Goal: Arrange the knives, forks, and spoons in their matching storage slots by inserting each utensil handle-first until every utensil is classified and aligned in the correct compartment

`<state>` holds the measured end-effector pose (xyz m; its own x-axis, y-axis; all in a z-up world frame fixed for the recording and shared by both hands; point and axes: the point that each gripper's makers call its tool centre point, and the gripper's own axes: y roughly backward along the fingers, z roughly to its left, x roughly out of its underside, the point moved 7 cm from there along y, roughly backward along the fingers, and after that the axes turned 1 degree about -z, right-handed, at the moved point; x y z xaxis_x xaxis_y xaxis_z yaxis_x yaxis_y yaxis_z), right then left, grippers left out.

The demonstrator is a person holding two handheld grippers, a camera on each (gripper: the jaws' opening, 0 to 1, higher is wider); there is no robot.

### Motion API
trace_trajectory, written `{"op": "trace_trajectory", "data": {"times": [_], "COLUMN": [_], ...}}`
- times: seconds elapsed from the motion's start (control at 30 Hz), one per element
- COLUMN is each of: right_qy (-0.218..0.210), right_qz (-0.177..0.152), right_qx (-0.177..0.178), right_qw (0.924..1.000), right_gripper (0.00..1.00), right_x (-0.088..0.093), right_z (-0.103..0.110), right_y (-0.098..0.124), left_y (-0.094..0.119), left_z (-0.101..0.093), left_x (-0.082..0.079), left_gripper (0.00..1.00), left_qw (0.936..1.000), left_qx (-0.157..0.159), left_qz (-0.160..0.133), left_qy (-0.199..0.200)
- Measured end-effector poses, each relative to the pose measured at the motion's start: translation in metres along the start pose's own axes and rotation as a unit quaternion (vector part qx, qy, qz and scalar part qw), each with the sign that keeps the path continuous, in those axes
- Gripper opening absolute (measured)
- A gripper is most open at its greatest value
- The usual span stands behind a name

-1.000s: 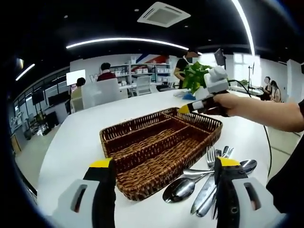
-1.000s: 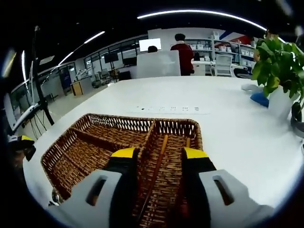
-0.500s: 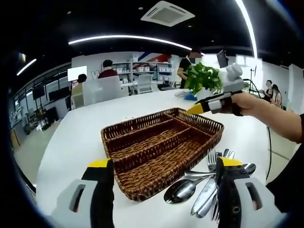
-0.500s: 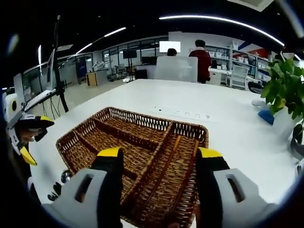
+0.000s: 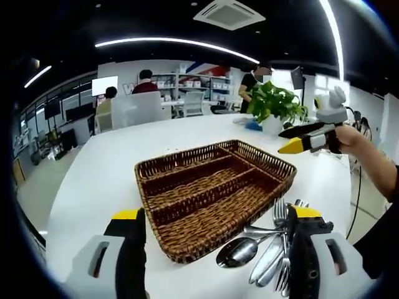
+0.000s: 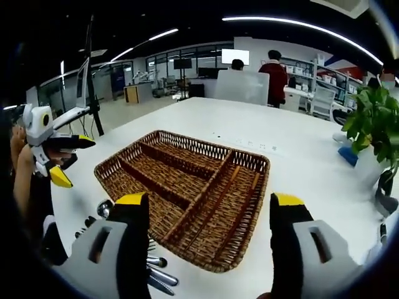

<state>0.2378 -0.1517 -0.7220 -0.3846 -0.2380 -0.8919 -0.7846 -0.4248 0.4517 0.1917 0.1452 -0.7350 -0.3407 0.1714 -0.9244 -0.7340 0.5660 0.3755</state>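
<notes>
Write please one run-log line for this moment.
left claw: open, empty | right claw: open, empty | wicker tray: all compartments empty | utensil pile: on table beside tray

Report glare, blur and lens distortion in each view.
Left gripper view: ceiling light strips bow from fisheye; cutlery pile glints; wicker tray sharp. Right gripper view: same curved strips, white table bright but not blown out, potted plant slightly soft near the edge.
</notes>
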Motion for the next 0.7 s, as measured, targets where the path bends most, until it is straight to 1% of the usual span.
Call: {"op": "trace_trajectory", "data": {"times": [0.1, 0.2, 0.23, 0.3, 0.37, 0.43, 0.47, 0.53, 0.6, 0.67, 0.7], "right_qy": [0.005, 0.007, 0.016, 0.02, 0.019, 0.014, 0.001, -0.009, -0.029, -0.029, -0.024], "right_qz": [-0.006, -0.01, -0.003, 0.007, 0.008, 0.009, 0.014, 0.018, 0.032, 0.033, 0.04], "right_qx": [-0.008, -0.021, -0.029, -0.029, -0.027, -0.033, -0.045, -0.058, -0.074, -0.073, -0.069], "right_qw": [0.9999, 0.9997, 0.9994, 0.9994, 0.9994, 0.9993, 0.9989, 0.9981, 0.9964, 0.9964, 0.9966], "right_gripper": [0.9, 1.0, 1.0, 1.0, 1.0, 1.0, 1.0, 1.0, 1.0, 1.0, 1.0], "right_x": [0.002, 0.002, 0.005, 0.007, 0.009, 0.01, 0.011, 0.013, 0.019, 0.021, 0.023], "right_z": [0.002, 0.007, 0.009, 0.01, 0.01, 0.011, 0.012, 0.014, 0.015, 0.013, 0.013], "right_y": [0.007, 0.015, 0.019, 0.023, 0.029, 0.031, 0.033, 0.034, 0.034, 0.031, 0.031], "left_y": [0.002, 0.003, 0.004, 0.005, 0.007, 0.007, 0.008, 0.007, 0.007, 0.008, 0.008], "left_z": [-0.001, 0.0, 0.0, -0.002, -0.003, -0.003, -0.003, -0.002, -0.003, -0.003, -0.003], "left_x": [-0.001, -0.003, -0.003, -0.003, -0.004, -0.005, -0.006, -0.007, -0.007, -0.007, -0.006], "left_gripper": [0.99, 0.99, 0.99, 0.99, 0.99, 0.99, 0.99, 0.99, 0.99, 0.99, 0.99], "left_qw": [1.0, 1.0, 1.0, 1.0, 0.9999, 0.9999, 0.9999, 0.9998, 0.9997, 0.9996, 0.9995], "left_qx": [0.002, 0.003, 0.002, 0.004, 0.013, 0.015, 0.014, 0.013, 0.016, 0.017, 0.017], "left_qz": [0.002, 0.001, 0.001, 0.002, 0.003, 0.004, 0.005, 0.012, 0.018, 0.024, 0.027], "left_qy": [-0.007, -0.005, -0.003, -0.004, 0.001, 0.001, -0.003, -0.003, -0.003, -0.001, 0.001]}}
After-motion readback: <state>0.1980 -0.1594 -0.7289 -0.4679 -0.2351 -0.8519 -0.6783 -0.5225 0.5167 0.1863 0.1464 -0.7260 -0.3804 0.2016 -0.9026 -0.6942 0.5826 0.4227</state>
